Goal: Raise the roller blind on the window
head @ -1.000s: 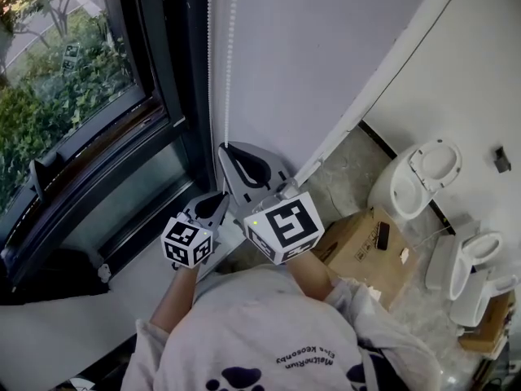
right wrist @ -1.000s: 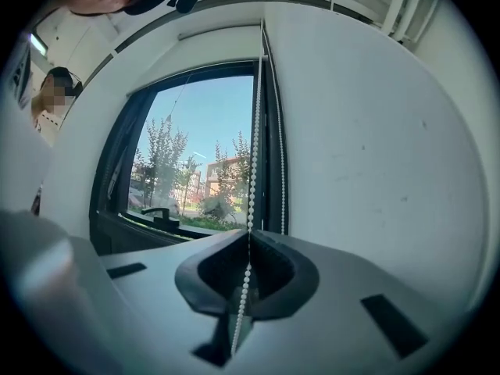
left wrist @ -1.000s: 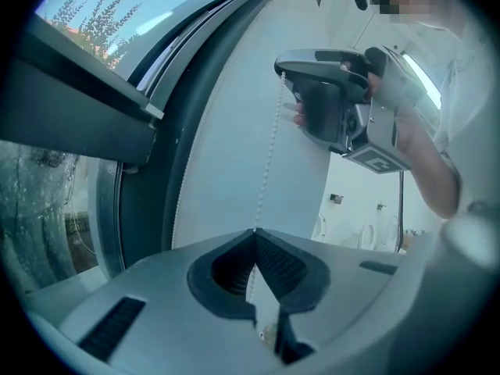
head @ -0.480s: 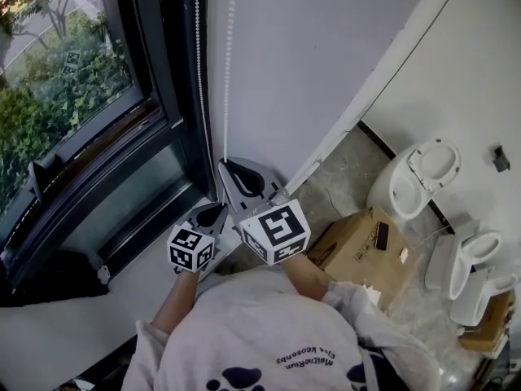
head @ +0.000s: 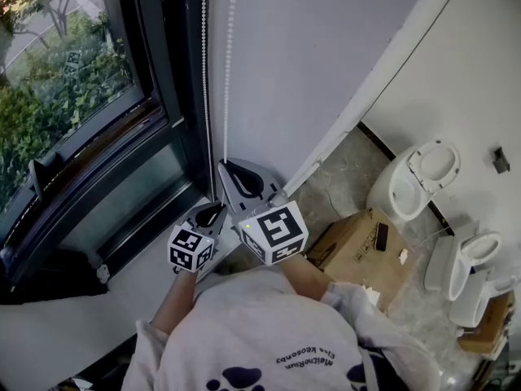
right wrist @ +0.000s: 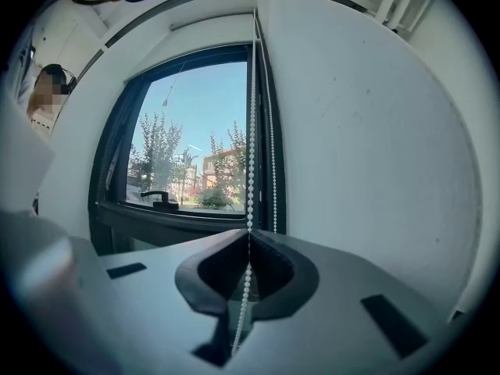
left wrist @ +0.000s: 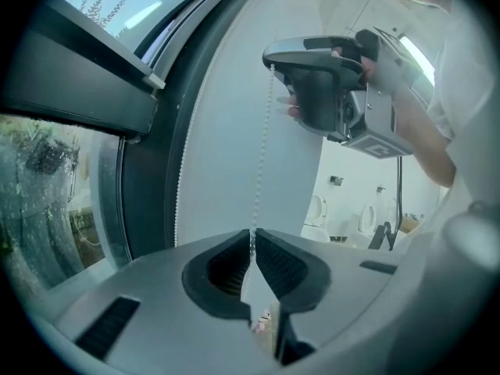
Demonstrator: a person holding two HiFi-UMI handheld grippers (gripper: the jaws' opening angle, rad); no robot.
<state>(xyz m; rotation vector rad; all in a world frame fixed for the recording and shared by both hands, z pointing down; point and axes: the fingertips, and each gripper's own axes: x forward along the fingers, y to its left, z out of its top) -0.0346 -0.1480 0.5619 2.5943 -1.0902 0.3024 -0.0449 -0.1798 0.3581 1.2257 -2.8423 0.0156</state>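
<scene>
A white bead chain (head: 227,72) hangs in two strands beside the dark window frame (head: 167,96). My right gripper (head: 221,165) is shut on the strand nearer the wall, with the beads running between its pads (right wrist: 248,239) and on up the bead chain (right wrist: 251,131). The left gripper (head: 218,210) sits just below it and is shut on the same strand (left wrist: 251,237). In the left gripper view the right gripper (left wrist: 271,63) shows higher up the bead chain (left wrist: 262,147). No blind fabric covers the window pane (right wrist: 195,147).
A white wall (head: 326,47) runs right of the window. On the floor stand a cardboard box (head: 358,247) and several white toilet fixtures (head: 419,177). The window sill (head: 106,300) lies at lower left. A window handle (right wrist: 160,200) sits on the frame.
Both grippers have sunk a little along the wall, each still shut on the chain. The second strand has swung slightly sideways.
</scene>
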